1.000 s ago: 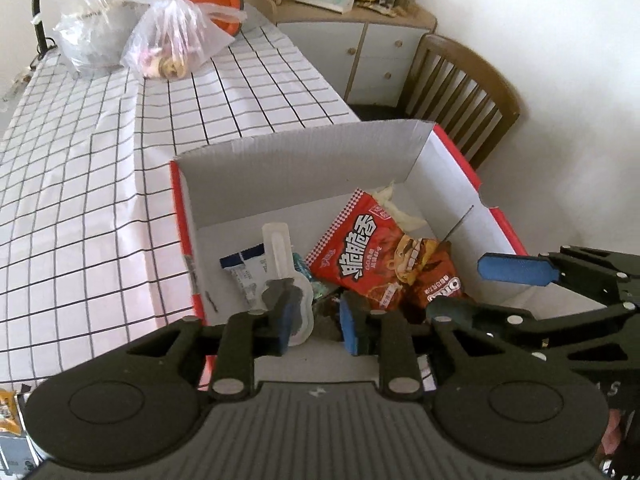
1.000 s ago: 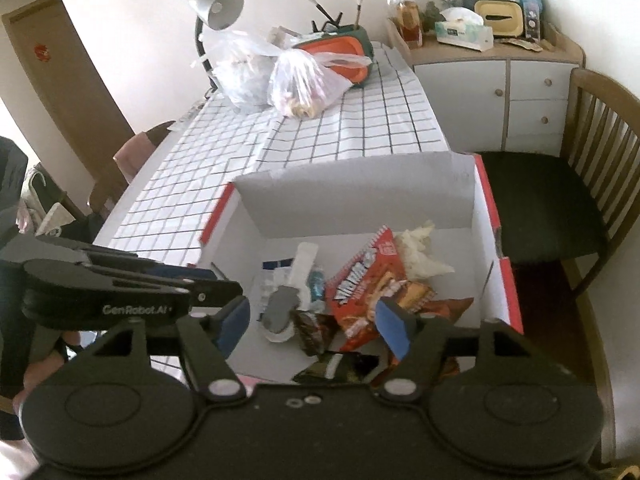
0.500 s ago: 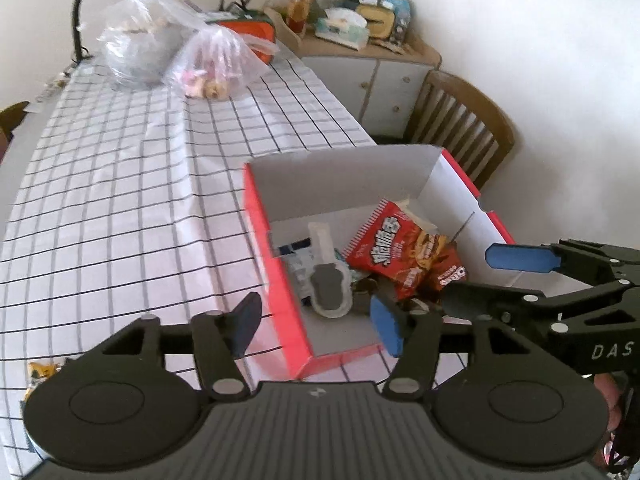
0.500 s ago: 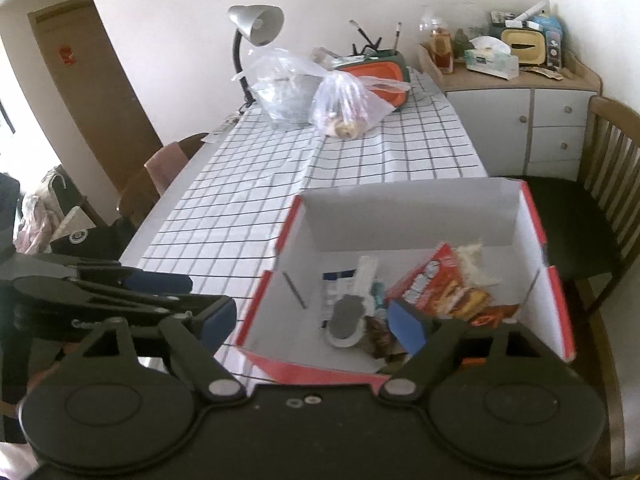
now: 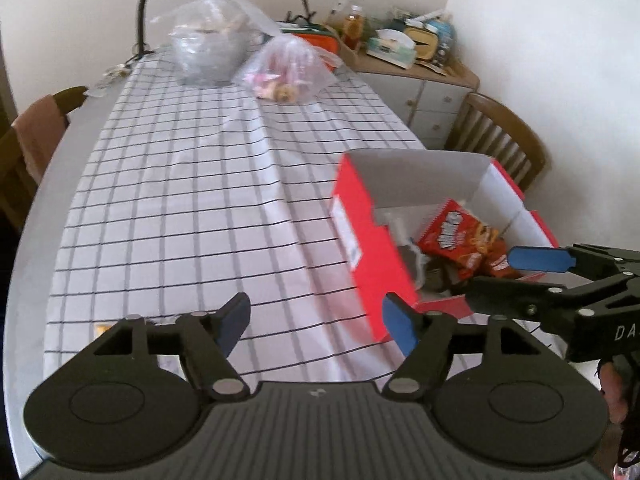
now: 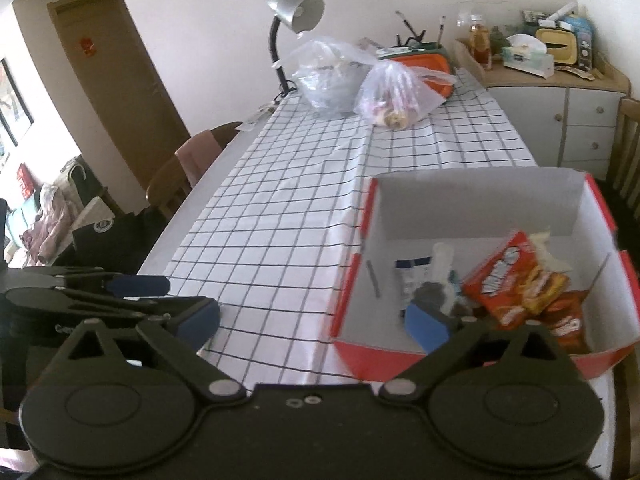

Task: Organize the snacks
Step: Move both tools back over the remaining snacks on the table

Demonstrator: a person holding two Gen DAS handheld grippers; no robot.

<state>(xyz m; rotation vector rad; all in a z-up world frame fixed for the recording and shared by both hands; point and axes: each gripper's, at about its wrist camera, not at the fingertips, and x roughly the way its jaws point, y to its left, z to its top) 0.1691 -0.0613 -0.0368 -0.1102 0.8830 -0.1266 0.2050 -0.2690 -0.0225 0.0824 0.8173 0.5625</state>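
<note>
A long table under a white black-grid tablecloth (image 5: 192, 200) fills my left view; my left gripper (image 5: 316, 322) hangs wide and empty over bare cloth, the red open-topped cardboard box (image 5: 360, 236) at 2 o'clock, a small yellow packet (image 5: 102, 326) at 9 o'clock by the table's near edge, easily knocked off. In the right view, my right gripper (image 6: 312, 320) is wide, empty; the box's red near flap (image 6: 384, 354) overhangs near the table edge and could snag, red snack bags (image 6: 508, 280) inside.
</note>
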